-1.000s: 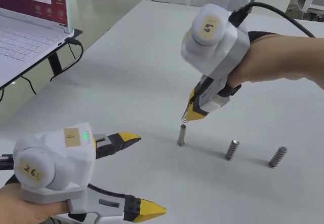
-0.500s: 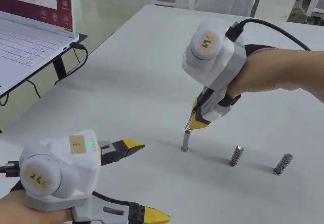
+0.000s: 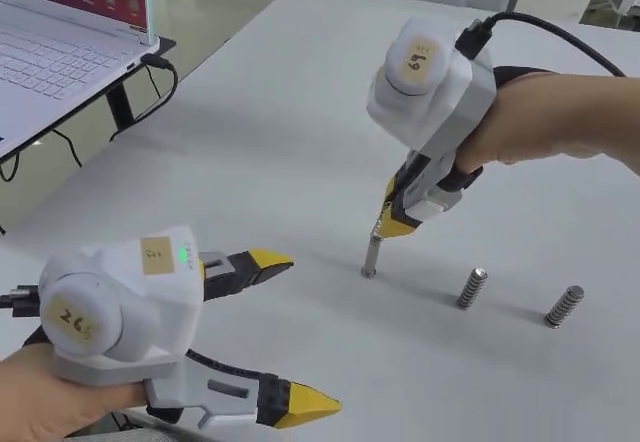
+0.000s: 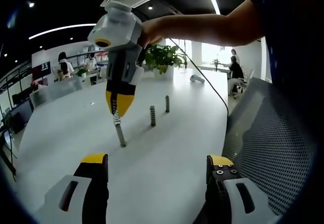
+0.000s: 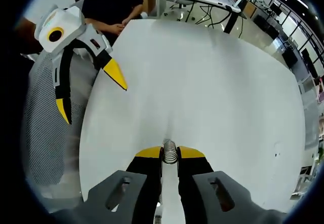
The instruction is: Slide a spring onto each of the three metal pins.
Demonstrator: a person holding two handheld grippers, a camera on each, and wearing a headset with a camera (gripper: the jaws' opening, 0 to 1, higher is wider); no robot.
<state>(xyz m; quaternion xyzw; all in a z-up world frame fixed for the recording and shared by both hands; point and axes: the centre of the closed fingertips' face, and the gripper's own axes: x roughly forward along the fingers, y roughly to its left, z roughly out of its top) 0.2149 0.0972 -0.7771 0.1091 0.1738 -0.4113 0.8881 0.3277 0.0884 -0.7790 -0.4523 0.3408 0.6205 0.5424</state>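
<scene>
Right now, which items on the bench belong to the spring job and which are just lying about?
Job:
right gripper, shut on a spring
bare pin just below it
two sprung pins

Lying about:
laptop
left gripper, open, off to the side

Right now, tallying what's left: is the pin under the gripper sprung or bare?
Bare: the pin shows uncovered, the spring clamped in the right gripper at its top.
</scene>
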